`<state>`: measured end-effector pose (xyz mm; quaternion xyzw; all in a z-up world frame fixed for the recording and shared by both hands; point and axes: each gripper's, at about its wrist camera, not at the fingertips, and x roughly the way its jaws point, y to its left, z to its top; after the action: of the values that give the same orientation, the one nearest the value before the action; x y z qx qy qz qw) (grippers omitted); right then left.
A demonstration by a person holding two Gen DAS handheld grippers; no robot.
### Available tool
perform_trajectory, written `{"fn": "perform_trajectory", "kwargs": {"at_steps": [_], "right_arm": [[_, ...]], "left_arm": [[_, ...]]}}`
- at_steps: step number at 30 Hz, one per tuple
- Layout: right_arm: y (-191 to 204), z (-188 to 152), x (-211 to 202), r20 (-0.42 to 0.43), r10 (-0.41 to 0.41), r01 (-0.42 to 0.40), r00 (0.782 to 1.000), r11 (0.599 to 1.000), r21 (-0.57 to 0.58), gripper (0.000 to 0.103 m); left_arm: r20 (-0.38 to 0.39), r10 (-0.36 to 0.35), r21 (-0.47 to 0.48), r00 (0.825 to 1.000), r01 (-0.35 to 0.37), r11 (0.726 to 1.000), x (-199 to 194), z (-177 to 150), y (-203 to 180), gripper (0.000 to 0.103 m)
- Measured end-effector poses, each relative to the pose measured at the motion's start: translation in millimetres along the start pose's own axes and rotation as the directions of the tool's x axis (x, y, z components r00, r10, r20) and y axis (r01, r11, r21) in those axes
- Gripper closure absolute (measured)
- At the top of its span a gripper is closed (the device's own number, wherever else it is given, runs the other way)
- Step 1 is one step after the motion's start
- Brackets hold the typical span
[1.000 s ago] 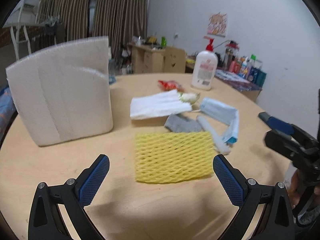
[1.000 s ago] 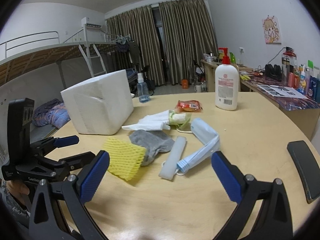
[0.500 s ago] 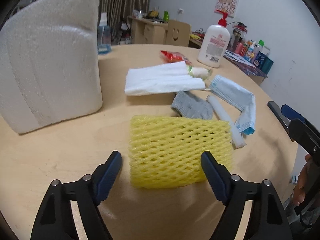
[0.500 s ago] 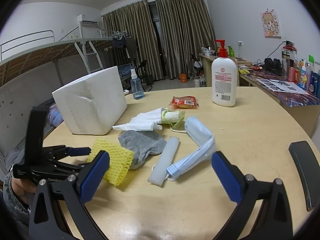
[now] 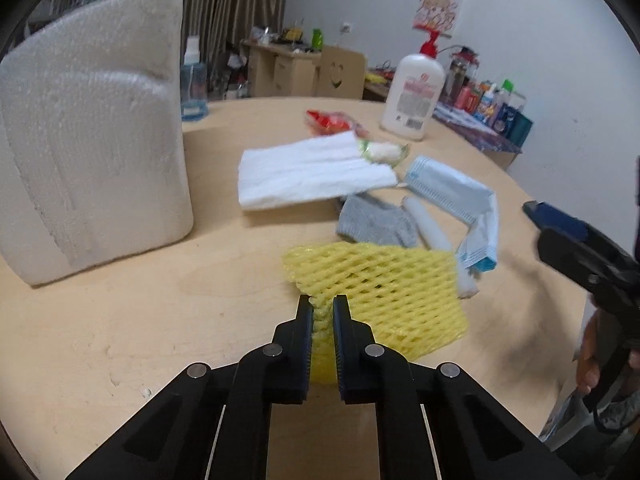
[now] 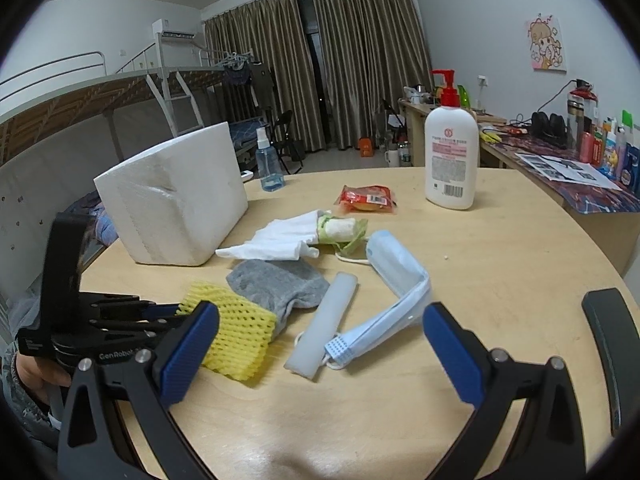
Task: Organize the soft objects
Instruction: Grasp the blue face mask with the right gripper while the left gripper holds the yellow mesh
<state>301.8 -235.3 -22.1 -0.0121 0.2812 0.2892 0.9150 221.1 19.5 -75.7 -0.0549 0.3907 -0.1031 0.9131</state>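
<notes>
My left gripper [image 5: 322, 312] is shut on the near edge of a yellow foam net [image 5: 384, 288], which bunches between its pads; the net also shows in the right wrist view [image 6: 236, 332]. Behind it lie a grey sock [image 5: 374, 226], a white foam tube [image 5: 430, 226], a blue face mask [image 5: 452, 192] and a white folded cloth [image 5: 308, 172]. A large white foam block [image 5: 88, 156] stands at the left. My right gripper [image 6: 320, 344] is open and empty above the table, near the foam tube [image 6: 326, 330] and mask [image 6: 394, 280].
A lotion pump bottle [image 6: 451, 152], a red snack packet [image 6: 366, 199], a green-wrapped roll [image 6: 340, 230] and a small spray bottle [image 6: 268, 164] stand farther back on the round wooden table [image 6: 500, 272]. A dark chair back [image 6: 612, 352] is at its right edge.
My left gripper moved forward to the yellow net and shut on its near edge, lifting and bunching it. My right gripper stayed open and shifted only slightly.
</notes>
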Motion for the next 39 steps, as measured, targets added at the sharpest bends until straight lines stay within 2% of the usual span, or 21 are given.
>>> {"fn": "perform_trajectory", "kwargs": {"at_steps": [7,15,19,21,23,28,31,35,37,39], "right_arm": [[-6.0,3.6,12.6,-0.044,-0.020,0.020,0.999,1.000,0.011,0.000],[-9.7,8.7,21.9,-0.088,-0.085,0.087,0.992,0.996,0.019,0.000],[-12.7,12.1,26.7,-0.107,-0.133,0.136,0.985,0.991,0.022,0.001],[-16.1,13.4,32.0,-0.127,-0.154,0.159,0.980,0.987,0.029,0.008],[-21.8,14.8,38.9,-0.158,-0.171,0.180,0.973,0.983,0.046,0.021],[-32.1,14.7,51.7,-0.221,-0.211,0.229,0.952,0.972,0.058,0.037],[-34.0,12.7,56.9,-0.248,-0.214,0.235,0.945,0.970,0.057,0.057],[-33.9,10.6,60.8,-0.267,-0.216,0.238,0.939,0.970,0.052,0.063],[-34.9,9.3,63.4,-0.288,-0.219,0.245,0.932,0.968,0.056,0.072],[-33.6,7.1,66.1,-0.300,-0.230,0.255,0.926,0.966,0.043,0.075]], "left_arm": [[0.061,-0.065,0.031,0.996,0.063,0.998,-16.8,-1.1,-5.2,0.094],[0.150,-0.071,0.015,0.986,0.070,0.997,-50.9,-0.6,9.1,0.094],[0.172,-0.047,0.013,0.984,0.046,0.999,-59.0,-4.3,15.6,0.094],[0.170,-0.053,0.009,0.984,0.053,0.999,-58.3,-6.1,18.0,0.094],[0.172,-0.061,0.010,0.983,0.060,0.998,-57.7,-6.8,19.1,0.094],[0.173,-0.064,0.013,0.983,0.063,0.998,-55.2,-7.5,21.1,0.094],[0.177,-0.066,0.015,0.982,0.064,0.998,-54.7,-7.8,22.2,0.094],[0.173,-0.065,0.015,0.983,0.063,0.998,-52.5,-8.1,22.8,0.094],[0.170,-0.064,0.014,0.983,0.063,0.998,-51.3,-7.9,23.4,0.094],[0.168,-0.061,0.011,0.984,0.060,0.998,-50.3,-7.4,24.2,0.094]]}}
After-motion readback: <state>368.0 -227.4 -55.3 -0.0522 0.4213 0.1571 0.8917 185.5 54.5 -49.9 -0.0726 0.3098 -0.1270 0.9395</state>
